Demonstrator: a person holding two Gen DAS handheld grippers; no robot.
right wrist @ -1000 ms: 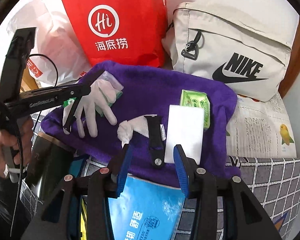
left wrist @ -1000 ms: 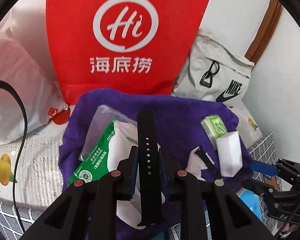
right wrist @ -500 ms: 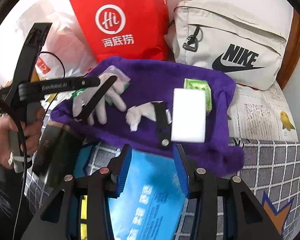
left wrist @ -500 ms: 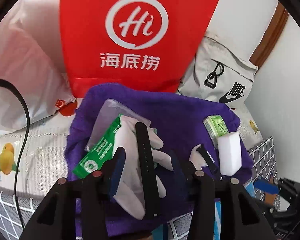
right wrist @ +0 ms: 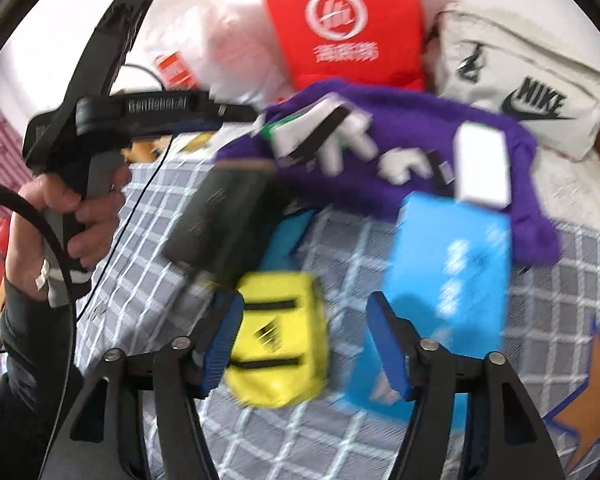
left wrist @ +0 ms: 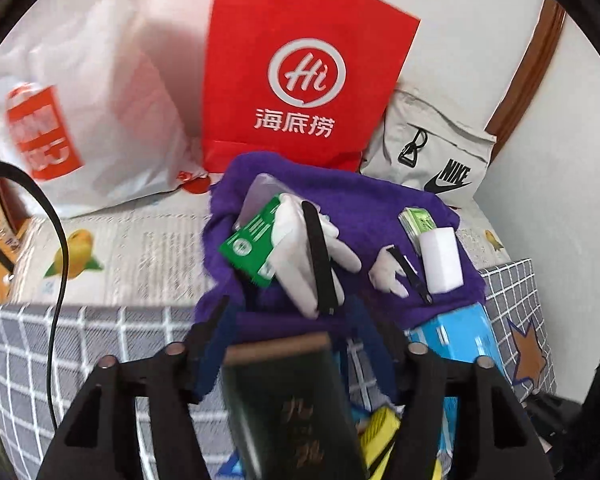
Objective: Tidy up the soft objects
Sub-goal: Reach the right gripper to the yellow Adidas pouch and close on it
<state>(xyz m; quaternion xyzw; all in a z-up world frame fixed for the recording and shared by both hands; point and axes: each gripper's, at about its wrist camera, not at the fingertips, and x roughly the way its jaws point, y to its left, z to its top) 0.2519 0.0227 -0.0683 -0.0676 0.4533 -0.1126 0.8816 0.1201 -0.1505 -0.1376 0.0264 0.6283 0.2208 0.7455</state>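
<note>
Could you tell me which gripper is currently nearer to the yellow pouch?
Right. The right gripper hangs open directly over the yellow pouch, while the left gripper sits farther left, beside the dark green box.

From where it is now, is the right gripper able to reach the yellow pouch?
Probably yes. The right gripper is open, and the yellow pouch lies on the checked cover directly ahead, already partly between the two fingers, with nothing on top of it. The blue pack beside it looks close but not in the way.

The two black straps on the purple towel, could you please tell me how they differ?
The long strap lies across the white glove; the short strap lies on the purple towel beside the white sponge. The long one reaches further toward the towel's near edge. Both are black, narrow and lying flat.
</note>
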